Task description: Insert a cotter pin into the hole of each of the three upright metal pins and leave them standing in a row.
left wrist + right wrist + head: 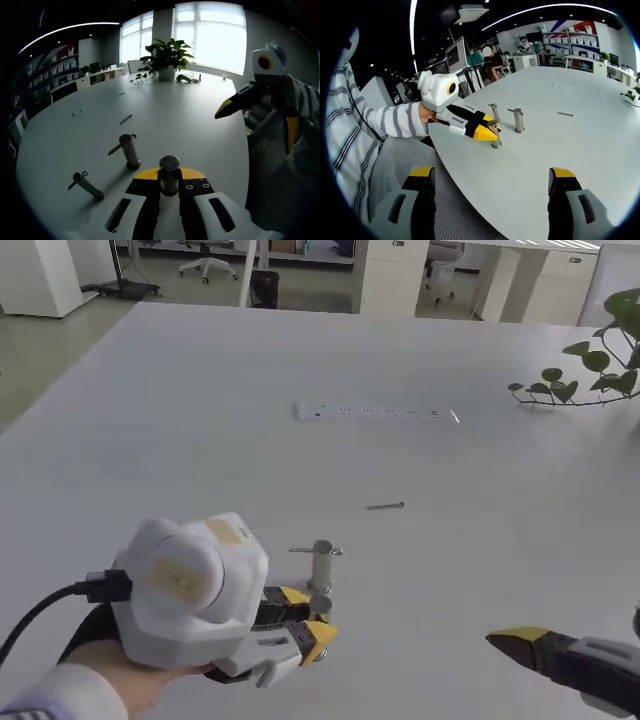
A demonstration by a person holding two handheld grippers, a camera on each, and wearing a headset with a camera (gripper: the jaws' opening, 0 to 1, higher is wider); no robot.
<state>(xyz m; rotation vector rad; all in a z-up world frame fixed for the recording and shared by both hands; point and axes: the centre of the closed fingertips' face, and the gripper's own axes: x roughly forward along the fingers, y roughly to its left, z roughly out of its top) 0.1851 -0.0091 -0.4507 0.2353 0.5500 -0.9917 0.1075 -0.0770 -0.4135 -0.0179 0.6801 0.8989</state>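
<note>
**A:** Where are we with the left gripper (311,617)?

**B:** It is low at the left of the head view, held in a hand (120,675) in a striped sleeve. Its yellow-tipped jaws are clamped on the nearest metal pin (169,176), which stands upright on the white bench (200,420).

**A:** And the other two pins?

**B:** In the left gripper view we see them standing just beyond the held one. The middle pin (130,151) has a cotter pin pushed through the hole near its top. The far pin (88,184) carries one as well. All three are near one another but not touching.

**A:** Is there anything loose on the bench?

**B:** One spare cotter pin (385,506) lies flat, well apart from the pins and further out on the bench. Beyond it lies a white power strip (375,413), and a leafy plant (600,365) reaches in at the far right.

**A:** What about the right gripper (492,172)?

**B:** Its jaws are wide apart with nothing between them. It hangs over the near edge of the bench to the right, well apart from the pins, with its jaws pointing towards the left gripper.
</note>
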